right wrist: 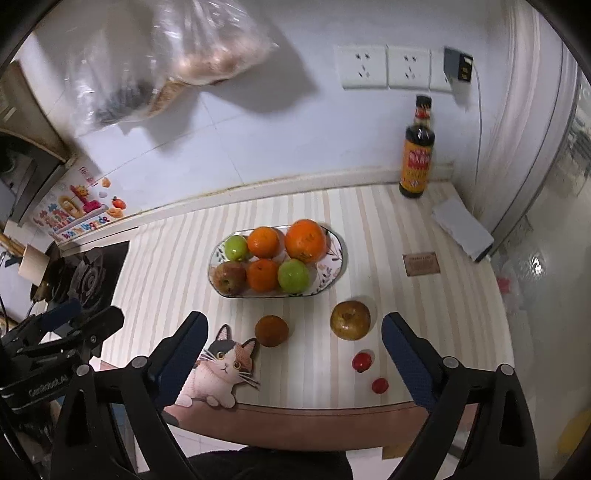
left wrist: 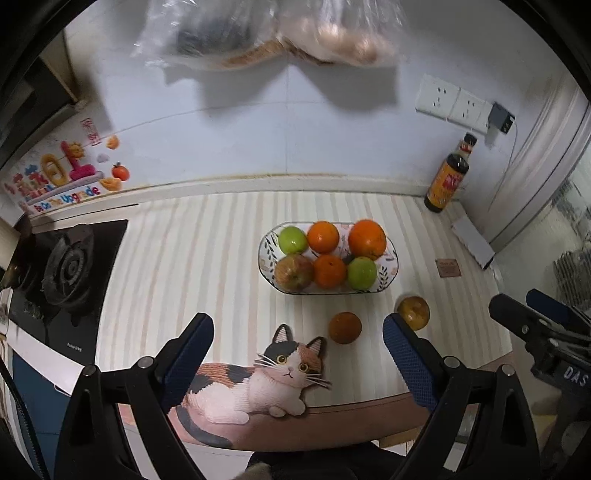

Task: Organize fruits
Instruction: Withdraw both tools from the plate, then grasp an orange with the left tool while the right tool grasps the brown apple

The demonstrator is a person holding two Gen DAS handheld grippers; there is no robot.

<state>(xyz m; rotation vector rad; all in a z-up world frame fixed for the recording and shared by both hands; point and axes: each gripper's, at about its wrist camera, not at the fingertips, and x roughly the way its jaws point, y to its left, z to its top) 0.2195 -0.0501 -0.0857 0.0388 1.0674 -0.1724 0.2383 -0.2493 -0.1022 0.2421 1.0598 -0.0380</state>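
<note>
An oval patterned plate (left wrist: 390,273) (right wrist: 338,271) on the striped counter holds several fruits: oranges (left wrist: 367,239) (right wrist: 306,240), green apples (left wrist: 362,272) (right wrist: 293,275) and a red apple (left wrist: 293,271) (right wrist: 229,277). In front of it lie a dark orange fruit (left wrist: 345,327) (right wrist: 271,330) and a brownish apple (left wrist: 413,312) (right wrist: 350,319). Two small red fruits (right wrist: 362,362) (right wrist: 379,386) lie near the counter's front edge. My left gripper (left wrist: 298,365) is open and empty, above the cat mat. My right gripper (right wrist: 293,363) is open and empty, back from the loose fruits.
A cat-shaped mat (left wrist: 258,380) (right wrist: 221,373) lies at the front edge. A sauce bottle (left wrist: 447,177) (right wrist: 417,151) stands at the back right by the wall sockets (right wrist: 384,66). A gas stove (left wrist: 62,273) is on the left. Plastic bags (left wrist: 266,33) hang above.
</note>
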